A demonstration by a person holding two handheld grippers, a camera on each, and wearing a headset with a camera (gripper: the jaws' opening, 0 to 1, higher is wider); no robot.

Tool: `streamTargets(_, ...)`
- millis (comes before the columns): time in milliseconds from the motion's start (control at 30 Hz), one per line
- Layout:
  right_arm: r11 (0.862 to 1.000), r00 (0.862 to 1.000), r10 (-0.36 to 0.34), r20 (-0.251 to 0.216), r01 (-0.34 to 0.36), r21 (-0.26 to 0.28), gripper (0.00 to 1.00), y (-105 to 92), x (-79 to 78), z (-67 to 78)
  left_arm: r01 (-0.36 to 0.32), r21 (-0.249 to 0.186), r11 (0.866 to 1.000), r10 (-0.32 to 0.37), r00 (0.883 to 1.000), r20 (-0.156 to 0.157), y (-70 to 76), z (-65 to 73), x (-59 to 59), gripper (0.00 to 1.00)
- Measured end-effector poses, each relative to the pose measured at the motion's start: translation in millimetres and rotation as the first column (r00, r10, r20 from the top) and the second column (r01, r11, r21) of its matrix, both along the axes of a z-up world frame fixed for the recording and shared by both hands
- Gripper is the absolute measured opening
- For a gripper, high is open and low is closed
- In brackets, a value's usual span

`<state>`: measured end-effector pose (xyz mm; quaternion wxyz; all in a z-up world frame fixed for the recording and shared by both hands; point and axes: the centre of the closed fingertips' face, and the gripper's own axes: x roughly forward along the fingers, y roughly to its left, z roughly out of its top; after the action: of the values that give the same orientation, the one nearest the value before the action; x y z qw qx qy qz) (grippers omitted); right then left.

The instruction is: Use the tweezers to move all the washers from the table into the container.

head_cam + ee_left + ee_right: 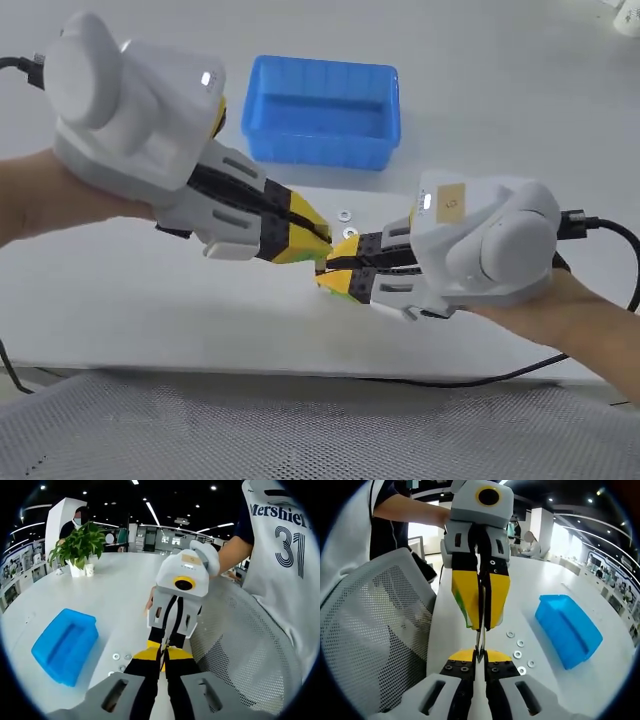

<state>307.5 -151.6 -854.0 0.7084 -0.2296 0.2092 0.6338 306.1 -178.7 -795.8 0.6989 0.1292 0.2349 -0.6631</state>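
We are only getting started: the blue rectangular plastic container is showing a bare floor, as far as we can see into it, and the small round silver washers are all lying loose on the white table just in front of the container's near wall. We are counting five of them in the right gripper view, so every washer is left to move. Right now we are holding the thin metal tweezers above the table, on the far side of the washers from the container. The left gripper and the right gripper are meeting tip to tip, and each is pressing its yellow-padded jaws together on the tweezers, so both are pinching the tool at once. We are judging this as settling the grip on the tool before any pick. Nothing is standing between the washers and the container, and the way across is looking open. The only things crowding the washers are the two grippers themselves, hovering just beside them on the side away from the container. Further from the container, a grey mesh chair back is sitting against the table's near edge, a black cable is trailing from the right gripper, and a green potted plant is standing well apart from the container, far across the table.
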Motion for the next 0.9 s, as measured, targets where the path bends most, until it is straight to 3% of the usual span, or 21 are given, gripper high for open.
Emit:
streamTargets(433,1.000,1.000,-0.010,0.021,0.009,0.015,0.07,-0.7,3.2,3.8,-0.011,-0.006,1.000,0.011,0.999,0.033,1.8,5.1,1.7,0.05)
streamTargets(567,1.000,0.999,-0.008,0.049,0.008,0.007,0.07,-2.1,5.6,4.8,-0.007,-0.008,1.000,0.007,0.999,0.049,-1.0,6.8,2.8,0.05)
streamTargets(900,1.000,0.999,-0.018,0.047,0.017,0.023,0.08,-4.8,5.8,6.1,0.015,-0.003,1.000,-0.014,0.997,0.070,-9.4,10.6,1.1,0.05)
